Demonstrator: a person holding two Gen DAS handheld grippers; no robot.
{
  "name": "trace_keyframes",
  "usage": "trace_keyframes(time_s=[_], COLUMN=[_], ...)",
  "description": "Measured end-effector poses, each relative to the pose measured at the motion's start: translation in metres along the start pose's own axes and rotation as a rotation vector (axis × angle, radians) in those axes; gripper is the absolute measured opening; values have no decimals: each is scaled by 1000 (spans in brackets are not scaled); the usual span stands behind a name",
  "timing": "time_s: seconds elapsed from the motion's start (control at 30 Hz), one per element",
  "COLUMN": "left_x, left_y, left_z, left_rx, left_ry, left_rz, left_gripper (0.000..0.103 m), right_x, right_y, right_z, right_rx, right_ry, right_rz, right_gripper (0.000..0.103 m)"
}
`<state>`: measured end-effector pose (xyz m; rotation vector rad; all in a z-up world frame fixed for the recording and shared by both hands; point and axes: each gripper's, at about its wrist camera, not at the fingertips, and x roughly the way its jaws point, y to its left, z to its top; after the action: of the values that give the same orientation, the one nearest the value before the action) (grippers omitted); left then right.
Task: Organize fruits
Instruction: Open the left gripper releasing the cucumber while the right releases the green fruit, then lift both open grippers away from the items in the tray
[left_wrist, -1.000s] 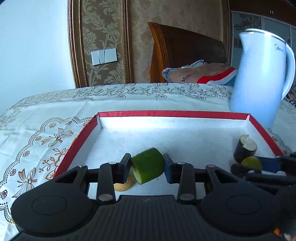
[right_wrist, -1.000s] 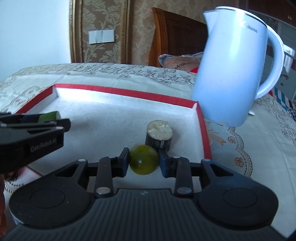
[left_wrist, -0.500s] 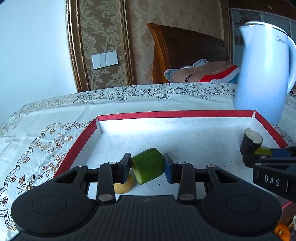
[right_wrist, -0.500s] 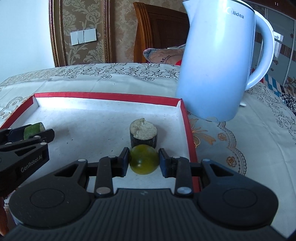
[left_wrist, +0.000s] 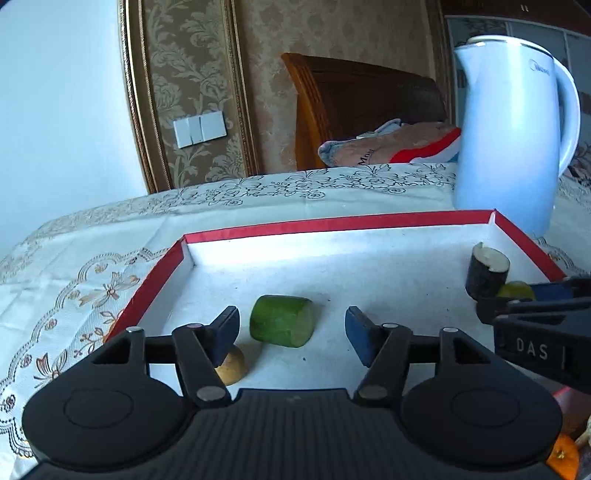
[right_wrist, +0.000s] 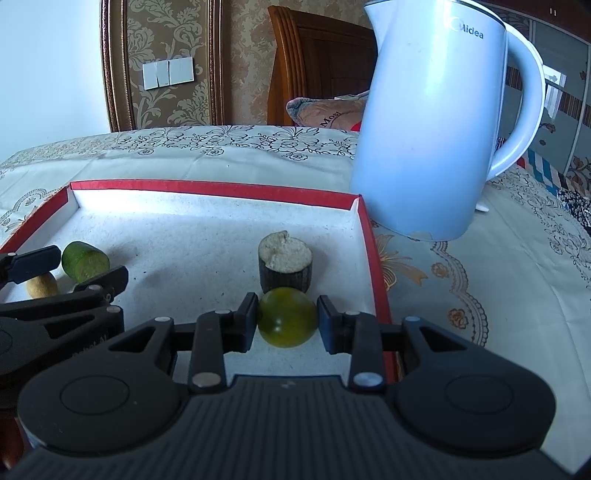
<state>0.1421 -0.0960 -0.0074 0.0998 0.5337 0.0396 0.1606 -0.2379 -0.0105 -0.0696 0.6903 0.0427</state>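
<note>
Right wrist view gives us the thing the next move turns on: the round green fruit (right_wrist: 287, 317) sits dead centre between the jaws of the right gripper (right_wrist: 287, 319), pinched from both sides, low over the white floor of the red-rimmed tray (right_wrist: 207, 186) near its right wall. Directly ahead of it, touching or just short of touching, stands the dark cylinder with a pale cut top (right_wrist: 285, 264), so we judge that any setting down has to fall on the near side of that piece. Out to the left lies the green cucumber chunk (left_wrist: 282, 320) on its side, its long axis running across the gap of the left gripper (left_wrist: 291, 330), cut face towards the right jaw. Those jaws have just been opening and now stand spread, clear of the chunk on both sides. A small tan piece (left_wrist: 231, 365) lies by the left jaw. Behind the tray's right corner, on the tabletop's patterned cloth, stands a white kettle (right_wrist: 436, 125).
</note>
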Motion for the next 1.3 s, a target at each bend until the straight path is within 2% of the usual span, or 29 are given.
trace_keyframes(time_s=[0.1, 0.5, 0.53, 0.6, 0.73, 0.87, 0.97, 1.3], left_x=[1, 0, 0, -1, -3, -8, -7, -12], left_y=[6, 10, 9, 8, 8, 14, 19, 19], left_z=[2, 1, 0, -1, -2, -3, -3, -5], left_rx=[-39, -40, -37, -28, -29, -59, -78, -64], left_ry=[4, -6, -7, -10, -17, -30, -24, -29], left_rz=[18, 27, 27, 27, 33, 52, 73, 53], left_gripper=[63, 63, 63, 63, 65, 75, 77, 77], right_x=[-1, -9, -9, -9, -10, -13, -16, -20], right_y=[-2, -1, -2, -3, -6, -6, -6, -7], right_z=[-1, -8, -8, -9, -10, -11, -11, -14], right_rx=[6, 7, 13, 17, 27, 32, 32, 39], right_ry=[0, -12, -12, -14, -15, -22, -38, -45], right_rz=[4, -1, 2, -1, -5, -2, -4, 14], right_gripper=[32, 33, 34, 42, 44, 50, 56, 59])
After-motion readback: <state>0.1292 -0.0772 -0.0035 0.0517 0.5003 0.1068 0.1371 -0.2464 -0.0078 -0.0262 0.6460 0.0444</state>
